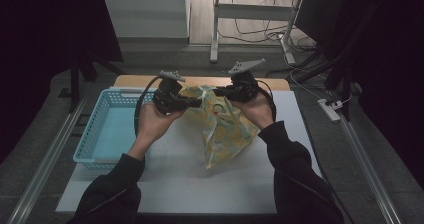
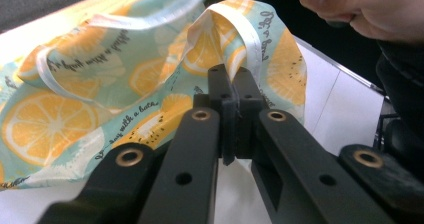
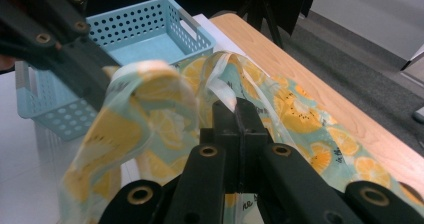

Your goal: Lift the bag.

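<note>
A cloth bag (image 1: 225, 134) printed with orange slices on pale green hangs above the white table top (image 1: 200, 184), held at its top from both sides. My left gripper (image 1: 197, 102) is shut on the bag's white-trimmed edge (image 2: 250, 39); in the left gripper view its jaws (image 2: 233, 84) are pressed together with cloth (image 2: 75, 119) between them. My right gripper (image 1: 218, 90) is shut on the opposite edge, its jaws (image 3: 235, 111) closed on the fabric (image 3: 300, 114). The right gripper view also shows the left gripper (image 3: 75, 54) pinching the cloth at upper left.
A light blue perforated basket (image 1: 95, 129) stands on the left of the table, seen also behind the bag (image 3: 150, 39). A wooden strip (image 1: 275, 83) runs along the table's far edge. Beyond it are desk legs and cables on the floor.
</note>
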Demonstrator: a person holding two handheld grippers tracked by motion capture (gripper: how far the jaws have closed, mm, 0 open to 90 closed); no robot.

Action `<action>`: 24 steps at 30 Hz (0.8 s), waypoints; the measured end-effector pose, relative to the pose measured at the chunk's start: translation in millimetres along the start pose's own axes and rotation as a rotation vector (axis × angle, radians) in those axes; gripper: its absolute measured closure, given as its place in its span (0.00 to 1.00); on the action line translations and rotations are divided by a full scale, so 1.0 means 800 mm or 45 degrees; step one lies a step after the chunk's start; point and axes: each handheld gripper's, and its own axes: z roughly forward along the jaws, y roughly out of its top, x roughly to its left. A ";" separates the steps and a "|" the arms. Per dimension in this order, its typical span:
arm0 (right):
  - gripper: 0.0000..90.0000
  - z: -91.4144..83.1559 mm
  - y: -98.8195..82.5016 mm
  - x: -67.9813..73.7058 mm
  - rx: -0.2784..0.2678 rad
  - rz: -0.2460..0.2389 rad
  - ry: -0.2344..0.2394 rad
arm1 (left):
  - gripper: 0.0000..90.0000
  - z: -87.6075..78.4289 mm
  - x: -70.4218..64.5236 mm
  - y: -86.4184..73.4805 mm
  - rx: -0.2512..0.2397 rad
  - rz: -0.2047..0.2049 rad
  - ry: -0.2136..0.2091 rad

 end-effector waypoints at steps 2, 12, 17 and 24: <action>1.00 -0.005 0.005 0.001 -0.011 -0.002 0.003 | 1.00 -0.004 0.000 0.007 -0.014 0.004 -0.003; 1.00 -0.031 0.030 0.004 -0.057 -0.026 -0.010 | 1.00 -0.025 -0.005 0.044 -0.071 0.046 0.002; 1.00 -0.047 0.043 0.004 -0.089 -0.035 -0.028 | 1.00 -0.036 -0.013 0.063 -0.109 0.068 0.006; 1.00 -0.069 0.064 0.008 -0.138 -0.047 -0.045 | 1.00 -0.053 -0.026 0.086 -0.159 0.098 0.005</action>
